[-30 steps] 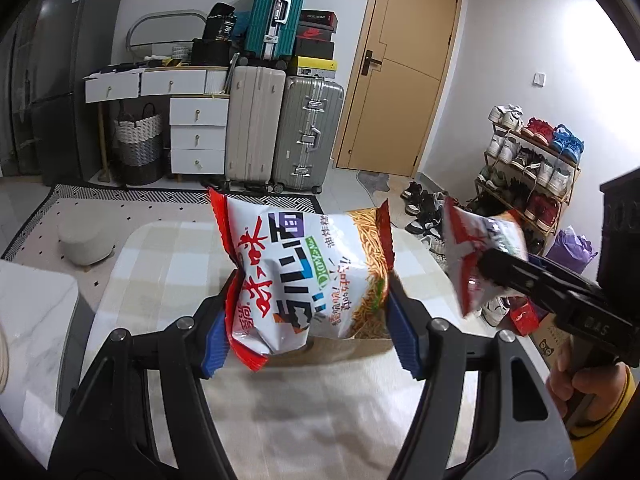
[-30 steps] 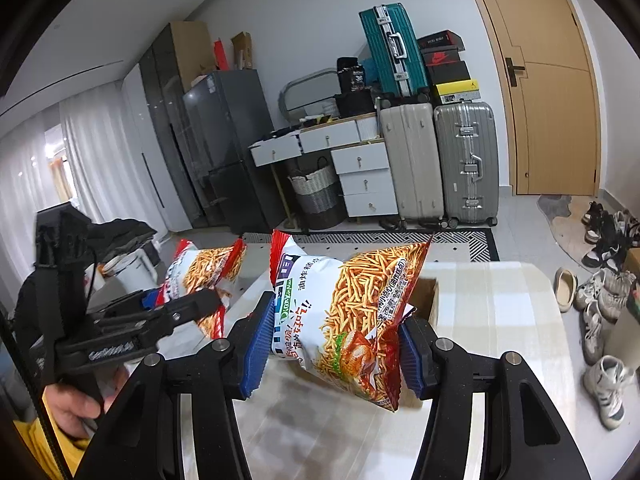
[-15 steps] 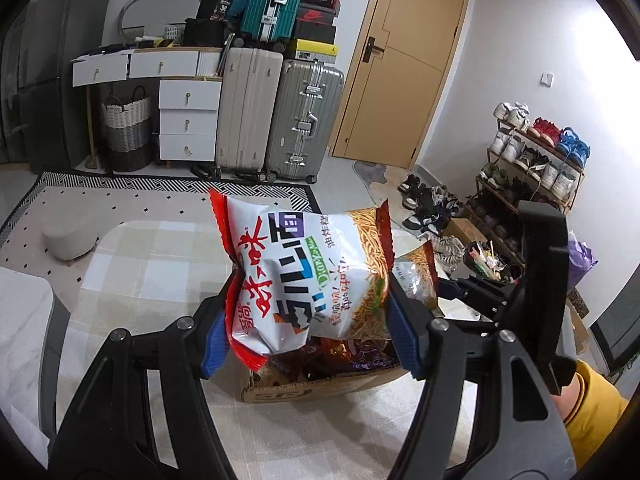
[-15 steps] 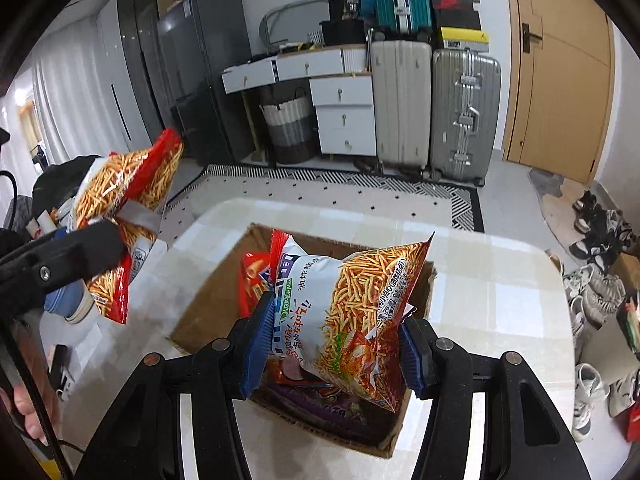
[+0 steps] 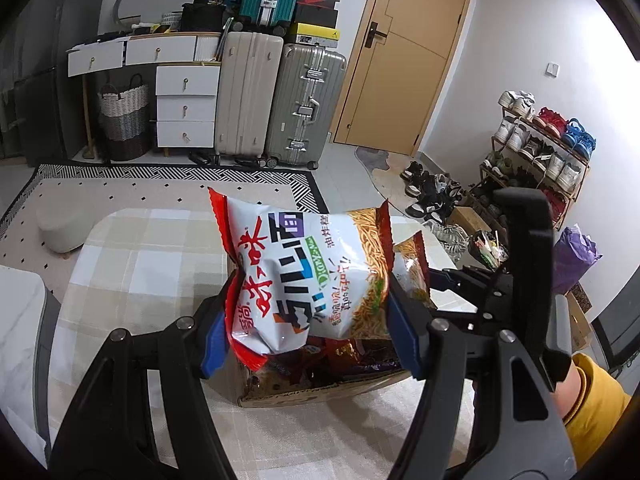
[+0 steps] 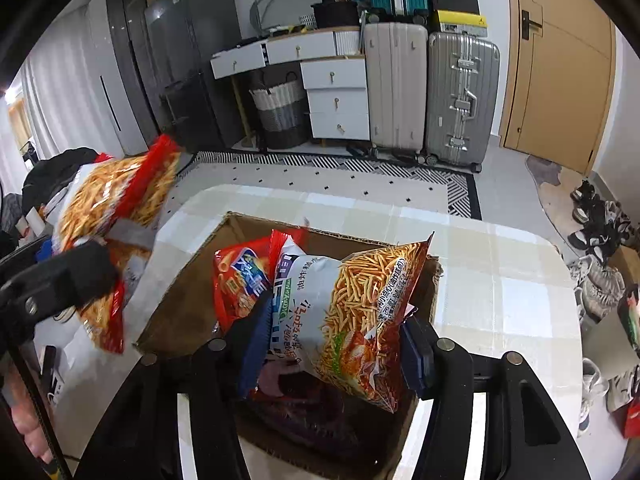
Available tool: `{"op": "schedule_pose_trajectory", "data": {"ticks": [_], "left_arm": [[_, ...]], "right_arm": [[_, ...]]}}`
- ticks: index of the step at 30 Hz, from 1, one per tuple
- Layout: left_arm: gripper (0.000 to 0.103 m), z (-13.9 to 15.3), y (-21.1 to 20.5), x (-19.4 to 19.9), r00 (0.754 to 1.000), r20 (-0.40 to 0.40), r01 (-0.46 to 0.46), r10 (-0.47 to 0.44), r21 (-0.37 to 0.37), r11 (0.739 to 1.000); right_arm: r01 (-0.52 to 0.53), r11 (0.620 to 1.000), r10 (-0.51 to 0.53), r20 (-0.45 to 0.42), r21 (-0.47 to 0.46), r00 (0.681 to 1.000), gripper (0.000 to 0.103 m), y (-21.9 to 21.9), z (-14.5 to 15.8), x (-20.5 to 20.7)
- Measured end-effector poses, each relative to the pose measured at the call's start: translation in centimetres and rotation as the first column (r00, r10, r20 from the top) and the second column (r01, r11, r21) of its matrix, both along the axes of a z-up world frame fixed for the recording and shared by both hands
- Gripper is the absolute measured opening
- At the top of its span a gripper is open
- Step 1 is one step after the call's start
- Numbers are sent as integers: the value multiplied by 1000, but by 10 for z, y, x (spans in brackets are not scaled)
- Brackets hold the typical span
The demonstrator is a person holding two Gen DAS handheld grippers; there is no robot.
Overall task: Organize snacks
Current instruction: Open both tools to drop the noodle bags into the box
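Observation:
My left gripper (image 5: pixel 308 336) is shut on a white and red noodle-snack bag (image 5: pixel 296 272), held just above the near left corner of an open cardboard box (image 5: pixel 320 392). My right gripper (image 6: pixel 334 344) is shut on a matching snack bag (image 6: pixel 352 316), which hangs low over the inside of the cardboard box (image 6: pixel 180 296). A red snack bag (image 6: pixel 240 280) and dark purple packets lie in the box. In the right wrist view the left gripper (image 6: pixel 60 284) and its bag (image 6: pixel 112 200) appear blurred at the left, beside the box.
The box stands on a table with a pale checked cloth (image 5: pixel 132 264). A person's hand in a yellow sleeve (image 5: pixel 592 404) holds the right gripper. Behind are suitcases (image 5: pixel 276 96), white drawers (image 5: pixel 184 108), a door (image 5: pixel 400 60), a shoe rack (image 5: pixel 536 144) and a small stool (image 5: pixel 60 232).
Both grippers have come down toward the table with their bags. The cardboard box has come into view, and the right bag now hangs over its inside.

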State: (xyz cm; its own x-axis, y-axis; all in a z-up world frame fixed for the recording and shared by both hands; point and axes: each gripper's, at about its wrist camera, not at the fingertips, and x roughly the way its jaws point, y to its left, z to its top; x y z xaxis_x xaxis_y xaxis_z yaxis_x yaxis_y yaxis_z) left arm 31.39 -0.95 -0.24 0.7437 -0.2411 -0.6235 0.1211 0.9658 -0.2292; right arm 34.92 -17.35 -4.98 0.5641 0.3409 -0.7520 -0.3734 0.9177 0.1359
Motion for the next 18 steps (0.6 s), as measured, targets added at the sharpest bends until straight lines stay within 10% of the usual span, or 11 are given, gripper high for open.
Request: {"op": "schedule_pose_trajectory", "data": {"ticks": [18], "left_arm": [[64,-23,-4,29,997,-52,54,-54,1,999]], "right_arm": [[84,989,-96,95,125,991,81,-39,38,-20]]}}
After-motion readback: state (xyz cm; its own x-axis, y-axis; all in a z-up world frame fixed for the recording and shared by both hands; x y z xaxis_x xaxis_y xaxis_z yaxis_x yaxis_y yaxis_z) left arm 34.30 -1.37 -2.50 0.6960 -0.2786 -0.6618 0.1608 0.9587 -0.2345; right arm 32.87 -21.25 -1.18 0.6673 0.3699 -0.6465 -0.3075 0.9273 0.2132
